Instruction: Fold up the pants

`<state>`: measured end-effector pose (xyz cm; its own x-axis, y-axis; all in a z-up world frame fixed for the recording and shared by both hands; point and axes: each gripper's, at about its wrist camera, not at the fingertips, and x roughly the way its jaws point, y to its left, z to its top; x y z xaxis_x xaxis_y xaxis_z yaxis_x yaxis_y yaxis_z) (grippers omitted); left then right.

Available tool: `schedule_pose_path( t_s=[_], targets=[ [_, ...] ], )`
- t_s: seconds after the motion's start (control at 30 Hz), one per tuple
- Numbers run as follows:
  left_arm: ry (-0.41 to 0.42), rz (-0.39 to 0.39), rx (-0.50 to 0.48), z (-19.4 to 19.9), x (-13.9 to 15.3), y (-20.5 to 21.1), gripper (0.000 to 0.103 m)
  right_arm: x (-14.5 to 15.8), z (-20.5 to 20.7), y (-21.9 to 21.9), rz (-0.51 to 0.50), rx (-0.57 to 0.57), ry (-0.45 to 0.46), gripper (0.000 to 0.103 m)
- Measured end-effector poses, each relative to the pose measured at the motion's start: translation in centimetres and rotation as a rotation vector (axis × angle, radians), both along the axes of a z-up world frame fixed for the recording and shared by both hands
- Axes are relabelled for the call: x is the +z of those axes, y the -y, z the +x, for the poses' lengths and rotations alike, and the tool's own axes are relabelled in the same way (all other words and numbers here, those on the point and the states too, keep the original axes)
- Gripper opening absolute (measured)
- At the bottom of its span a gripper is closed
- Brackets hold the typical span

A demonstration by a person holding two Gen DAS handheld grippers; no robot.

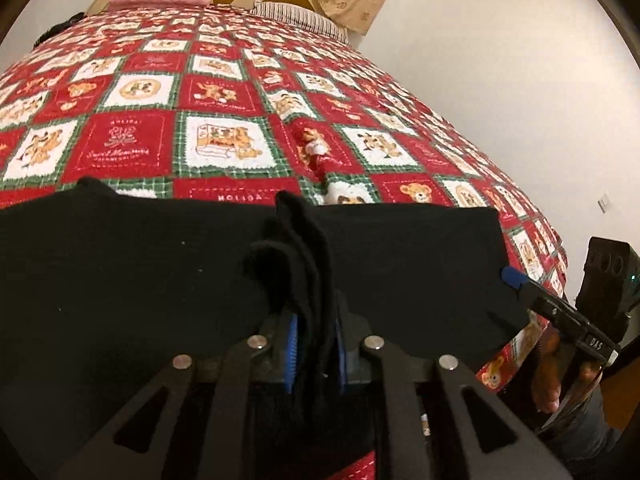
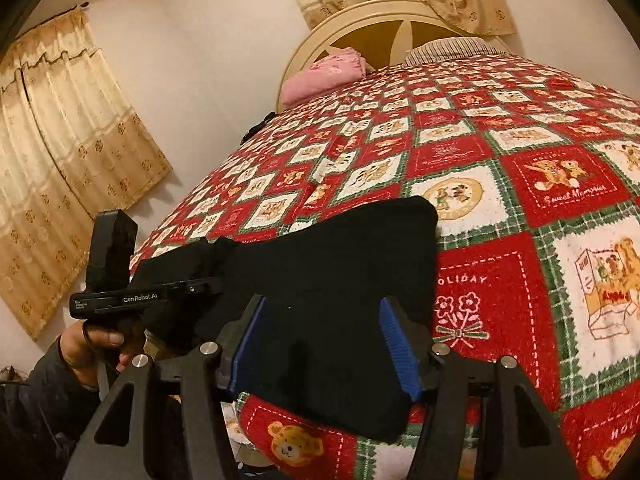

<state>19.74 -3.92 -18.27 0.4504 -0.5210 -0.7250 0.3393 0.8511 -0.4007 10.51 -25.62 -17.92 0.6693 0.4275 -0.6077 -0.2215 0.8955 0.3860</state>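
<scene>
We are pinching a bunched fold of the black pants [image 1: 400, 264] in the left gripper [image 1: 314, 344]; the right gripper's [image 2: 324, 340] jaws are standing spread over their near right end. The pants are lying folded on the bedspread's [image 2: 520, 184] near edge, seemingly with a final fold remaining.

Black pants [image 2: 340, 264] folded on bedspread [image 2: 520, 184]

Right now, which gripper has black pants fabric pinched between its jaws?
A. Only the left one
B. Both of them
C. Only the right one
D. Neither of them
A. In the left wrist view the left gripper is shut on a bunched fold of the pants; in the right wrist view the right gripper has its jaws spread wide over the cloth.
</scene>
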Motion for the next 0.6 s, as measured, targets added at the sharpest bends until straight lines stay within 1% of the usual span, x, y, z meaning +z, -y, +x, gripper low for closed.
schedule_pose_path(
  t_s=[0.03,0.07,0.1,0.13,0.17,0.2,0.23,0.3,0.33,0.4,0.47,0.5,0.57,0.6],
  targets=[
    [0.006,0.007,-0.004,-0.2,0.2,-0.1,0.021,0.0,-0.1,-0.1,-0.007,0.004,0.006,0.06],
    [0.018,0.024,-0.006,-0.3,0.5,-0.3,0.026,0.0,-0.2,-0.1,-0.018,0.007,0.013,0.06],
    [0.045,0.053,0.001,-0.7,1.0,-0.7,0.034,0.1,-0.3,-0.2,-0.028,0.004,0.019,0.06],
    [0.079,0.085,0.018,-1.1,1.5,-1.5,0.046,0.4,-0.5,-0.4,-0.046,-0.004,0.027,0.06],
    [0.097,0.1,0.03,-1.3,1.7,-2.1,0.052,0.7,-0.5,-0.5,-0.065,-0.018,0.036,0.06],
    [0.125,0.123,0.05,-1.7,2.1,-3.2,0.061,1.3,-0.8,-1.1,-0.096,-0.039,0.052,0.06],
    [0.14,0.137,0.063,-1.9,2.3,-4.1,0.062,1.8,-0.8,-1.7,-0.11,-0.032,0.064,0.06],
    [0.154,0.183,0.103,-2.2,2.6,-6.5,0.062,2.8,-0.6,-3.6,-0.141,0.039,0.094,0.06],
    [0.156,0.195,0.118,-2.2,2.6,-7.5,0.062,3.0,-0.4,-4.8,-0.161,0.08,0.102,0.06],
    [0.16,0.208,0.152,-2.5,2.9,-9.8,0.062,3.2,0.5,-7.7,-0.193,0.178,0.102,0.06],
    [0.168,0.228,0.188,-2.8,3.3,-11.6,0.062,3.0,1.6,-10.1,-0.193,0.255,0.097,0.06],
    [0.174,0.251,0.213,-2.9,3.5,-12.7,0.063,2.7,2.3,-11.8,-0.203,0.291,0.1,0.06],
    [0.182,0.285,0.257,-3.2,3.6,-14.0,0.068,2.2,3.3,-14.0,-0.23,0.322,0.104,0.06],
    [0.192,0.309,0.284,-3.4,3.7,-14.9,0.072,1.8,4.0,-15.2,-0.227,0.343,0.098,0.06]
  ],
)
